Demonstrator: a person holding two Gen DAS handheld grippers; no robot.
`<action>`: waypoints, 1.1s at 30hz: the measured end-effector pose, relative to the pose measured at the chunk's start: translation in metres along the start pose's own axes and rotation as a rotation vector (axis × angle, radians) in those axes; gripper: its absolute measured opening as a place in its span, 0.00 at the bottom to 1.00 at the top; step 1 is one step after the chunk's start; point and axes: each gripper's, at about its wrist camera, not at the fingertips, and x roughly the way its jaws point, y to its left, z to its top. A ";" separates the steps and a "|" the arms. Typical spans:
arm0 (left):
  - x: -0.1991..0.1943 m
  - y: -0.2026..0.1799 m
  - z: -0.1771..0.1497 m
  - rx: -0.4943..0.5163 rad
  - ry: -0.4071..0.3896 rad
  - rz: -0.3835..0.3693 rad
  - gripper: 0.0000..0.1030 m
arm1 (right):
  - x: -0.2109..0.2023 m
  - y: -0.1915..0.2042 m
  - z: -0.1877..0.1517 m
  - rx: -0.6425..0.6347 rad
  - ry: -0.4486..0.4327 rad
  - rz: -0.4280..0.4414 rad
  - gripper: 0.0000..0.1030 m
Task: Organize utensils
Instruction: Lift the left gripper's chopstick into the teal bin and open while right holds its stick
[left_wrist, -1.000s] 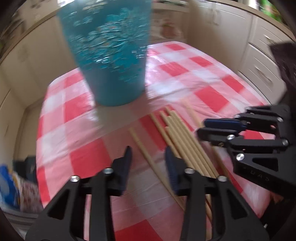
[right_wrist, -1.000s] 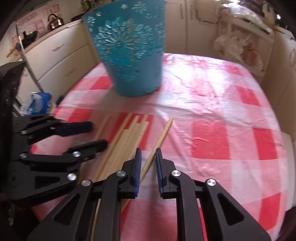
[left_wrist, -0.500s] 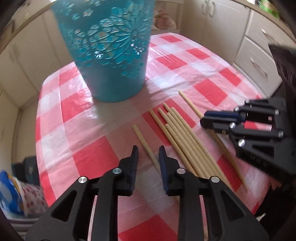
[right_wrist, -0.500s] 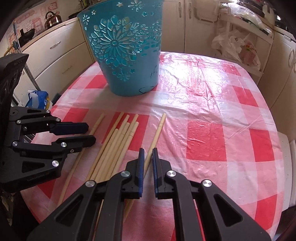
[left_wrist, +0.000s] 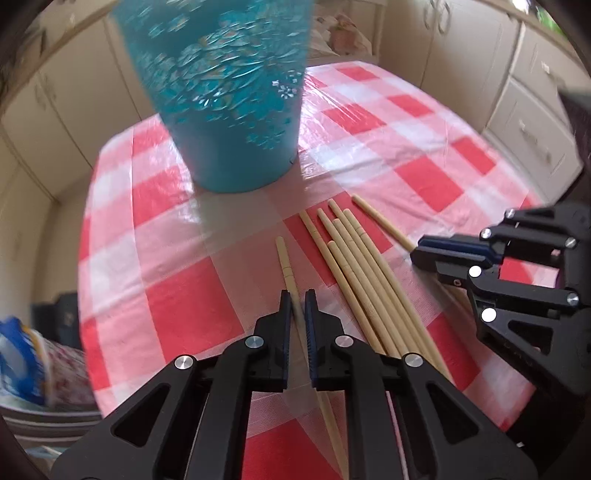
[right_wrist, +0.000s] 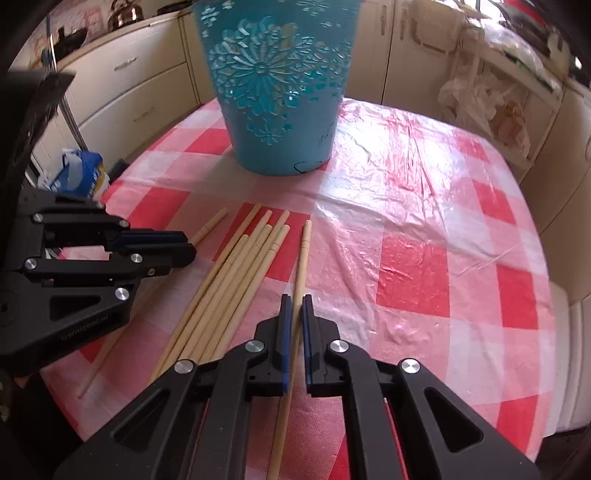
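Left claw (left_wrist: 297, 306): lower centre of the left view; its jaws are closing to a narrow slot on one chopstick, which runs between the blue pads.
Left-held chopstick (left_wrist: 286, 266): lies apart from the bundle on its left in the left view, flat on the cloth; its near end is hidden under the claw.
Right claw (right_wrist: 296, 306): lower centre of the right view; its jaws are drawn in tight on one chopstick between the pads.
Right-held chopstick (right_wrist: 304, 251): lies just right of the bundle in the right view, its far tip pointing up the frame.
Bundle of chopsticks (right_wrist: 236, 288): six side by side in mid frame, touching one another, between the two held ones; their near ends are covered by the claws.
Chopstick count: eight pale wooden sticks, all lying on the table.
Claw count: two, each also seen from the side at the edge of the other's view.
Table (right_wrist: 424, 258): covered with a red-and-white check plastic cloth, glossy and creased.
Basket (right_wrist: 280, 92): one teal container with cut-out flower pattern, upright on the cloth in the upper centre, well beyond the chopstick tips.
Basket contents: cannot tell; the rim is cut off by the top of both frames, and the left view blurs it.
Background: cream cupboards around the table, a blue bag (right_wrist: 79, 170) at left on the floor, and a kettle (right_wrist: 123, 11) at upper left, partly cut off.
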 end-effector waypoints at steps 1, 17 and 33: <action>-0.001 -0.002 -0.001 0.001 -0.004 0.008 0.06 | 0.000 0.000 0.000 0.004 -0.002 0.001 0.06; -0.099 0.025 -0.023 -0.125 -0.321 0.027 0.05 | -0.001 -0.048 -0.011 0.319 -0.036 0.208 0.06; -0.211 0.077 0.070 -0.256 -0.820 -0.060 0.05 | -0.001 -0.051 -0.011 0.345 -0.043 0.222 0.06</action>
